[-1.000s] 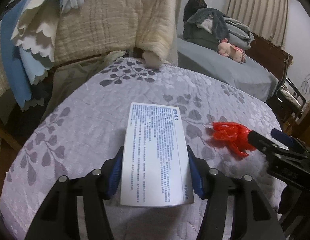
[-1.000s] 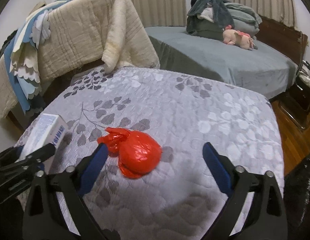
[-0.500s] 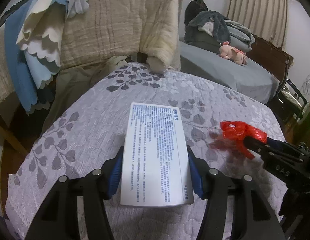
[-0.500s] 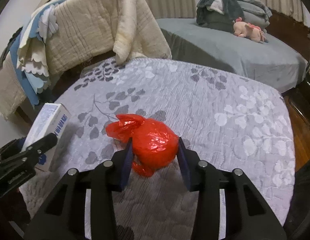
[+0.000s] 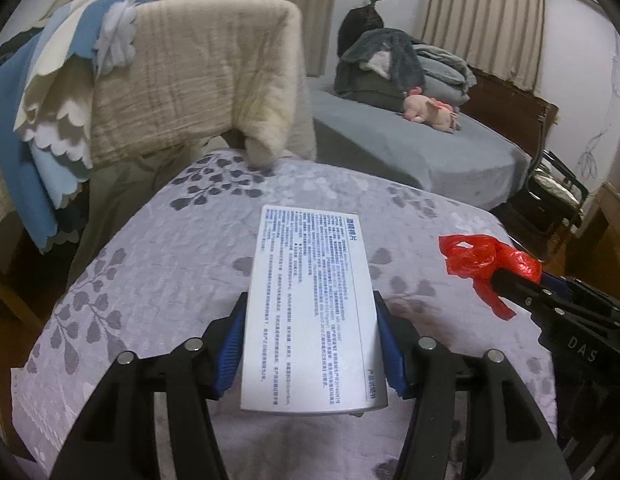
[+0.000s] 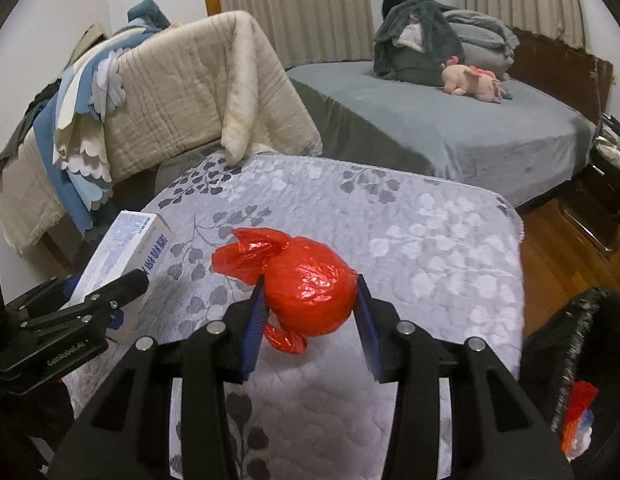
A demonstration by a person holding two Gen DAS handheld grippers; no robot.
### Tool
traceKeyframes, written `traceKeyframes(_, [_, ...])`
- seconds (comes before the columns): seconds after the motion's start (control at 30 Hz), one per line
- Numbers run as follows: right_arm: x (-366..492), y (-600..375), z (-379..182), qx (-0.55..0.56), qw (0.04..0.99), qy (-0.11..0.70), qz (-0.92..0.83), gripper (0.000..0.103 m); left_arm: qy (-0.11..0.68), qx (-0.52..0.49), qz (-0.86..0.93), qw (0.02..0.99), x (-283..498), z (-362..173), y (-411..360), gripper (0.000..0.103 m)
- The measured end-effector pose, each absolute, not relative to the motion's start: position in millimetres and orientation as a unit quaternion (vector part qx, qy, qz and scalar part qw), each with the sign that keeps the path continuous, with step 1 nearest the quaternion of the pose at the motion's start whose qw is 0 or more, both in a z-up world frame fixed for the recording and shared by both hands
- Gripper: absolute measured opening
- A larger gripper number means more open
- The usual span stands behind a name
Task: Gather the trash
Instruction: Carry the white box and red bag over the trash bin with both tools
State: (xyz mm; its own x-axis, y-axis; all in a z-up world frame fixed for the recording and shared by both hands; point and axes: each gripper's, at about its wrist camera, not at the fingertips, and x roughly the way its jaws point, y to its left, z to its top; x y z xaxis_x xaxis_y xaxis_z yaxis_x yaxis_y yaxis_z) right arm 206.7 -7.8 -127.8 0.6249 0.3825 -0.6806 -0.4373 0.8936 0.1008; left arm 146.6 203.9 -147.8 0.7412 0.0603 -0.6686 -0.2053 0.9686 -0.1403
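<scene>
Quilted grey leaf-print mattress lies beneath both held pieces of trash. The left gripper clamps the white printed box by its long sides, and the right gripper, whose jaws have just been closing, squeezes the knotted red plastic bag. That slick film could slide from the pads or tear, and the box, pinched only near its end, could swing loose, should either hand jerk.

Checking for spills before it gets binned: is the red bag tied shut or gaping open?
Tied shut. The red bag is a tight ball with its neck bunched into a twisted tuft at upper left; no contents show. The right gripper clamps it.
</scene>
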Motion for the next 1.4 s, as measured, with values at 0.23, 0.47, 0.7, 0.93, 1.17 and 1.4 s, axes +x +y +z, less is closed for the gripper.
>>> traceKeyframes(0.23, [185, -42, -108, -0.027, 0.911, 0.356, 0.209, 0.04, 0.354, -0.093, 0.04, 0.93, 138, -134, 169, 0.057])
traceKeyframes(0.47, [159, -80, -92, -0.02, 0.921, 0.341, 0.186, 0.04, 0.345, -0.086, 0.003, 0.935, 127, -119, 134, 0.057])
traceKeyframes(0.7, [133, -124, -77, -0.005, 0.932, 0.326, 0.159, 0.04, 0.335, -0.073, -0.03, 0.939, 116, -105, 99, 0.057])
traceKeyframes(0.93, [113, -169, -68, 0.012, 0.941, 0.315, 0.121, 0.04, 0.33, -0.058, -0.066, 0.94, 109, -96, 60, 0.057])
traceKeyframes(1.17, [93, -219, -63, 0.026, 0.949, 0.305, 0.075, 0.04, 0.327, -0.04, -0.11, 0.938, 108, -90, 15, 0.057])
traceKeyframes(1.4, [79, -264, -65, 0.034, 0.952, 0.302, 0.027, 0.04, 0.319, -0.017, -0.166, 0.933, 110, -85, -35, 0.057])
